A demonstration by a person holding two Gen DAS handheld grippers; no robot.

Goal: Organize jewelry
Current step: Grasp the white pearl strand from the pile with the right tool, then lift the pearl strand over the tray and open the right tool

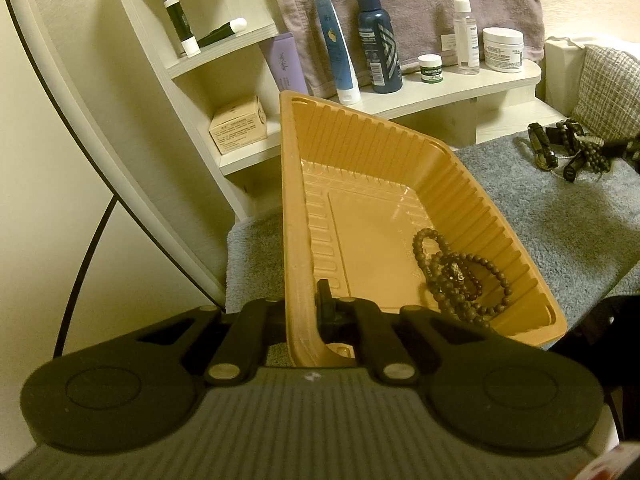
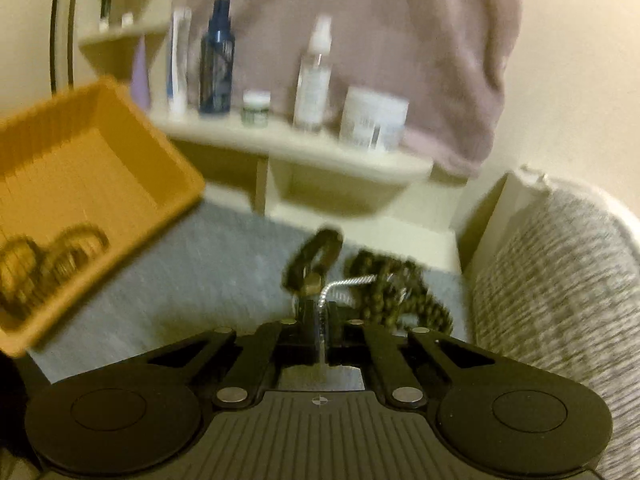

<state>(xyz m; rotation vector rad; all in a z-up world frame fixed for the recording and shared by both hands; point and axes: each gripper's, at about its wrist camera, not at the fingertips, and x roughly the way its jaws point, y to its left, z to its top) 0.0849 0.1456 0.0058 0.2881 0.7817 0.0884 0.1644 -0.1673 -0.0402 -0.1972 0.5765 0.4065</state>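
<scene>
My left gripper [image 1: 306, 312] is shut on the near rim of an orange plastic tray [image 1: 296, 200] and holds it tilted above the grey mat. Brown bead bracelets [image 1: 460, 276] lie in the tray's low corner. The tray also shows in the right wrist view [image 2: 92, 148], at the left. My right gripper [image 2: 320, 312] is shut on a thin silver chain [image 2: 344, 284], which bends up from between the fingers. A black strap piece [image 2: 316, 256] and a heap of dark bead strands [image 2: 396, 292] lie just beyond it. This view is blurred.
A grey fleece mat [image 1: 560, 216] covers the surface. A pile of dark jewelry [image 1: 568, 148] lies at its far right. White shelves [image 1: 440, 92] behind hold bottles, tubes and jars. A knitted cushion [image 2: 560, 280] sits at the right. A pink towel [image 2: 360, 40] hangs behind.
</scene>
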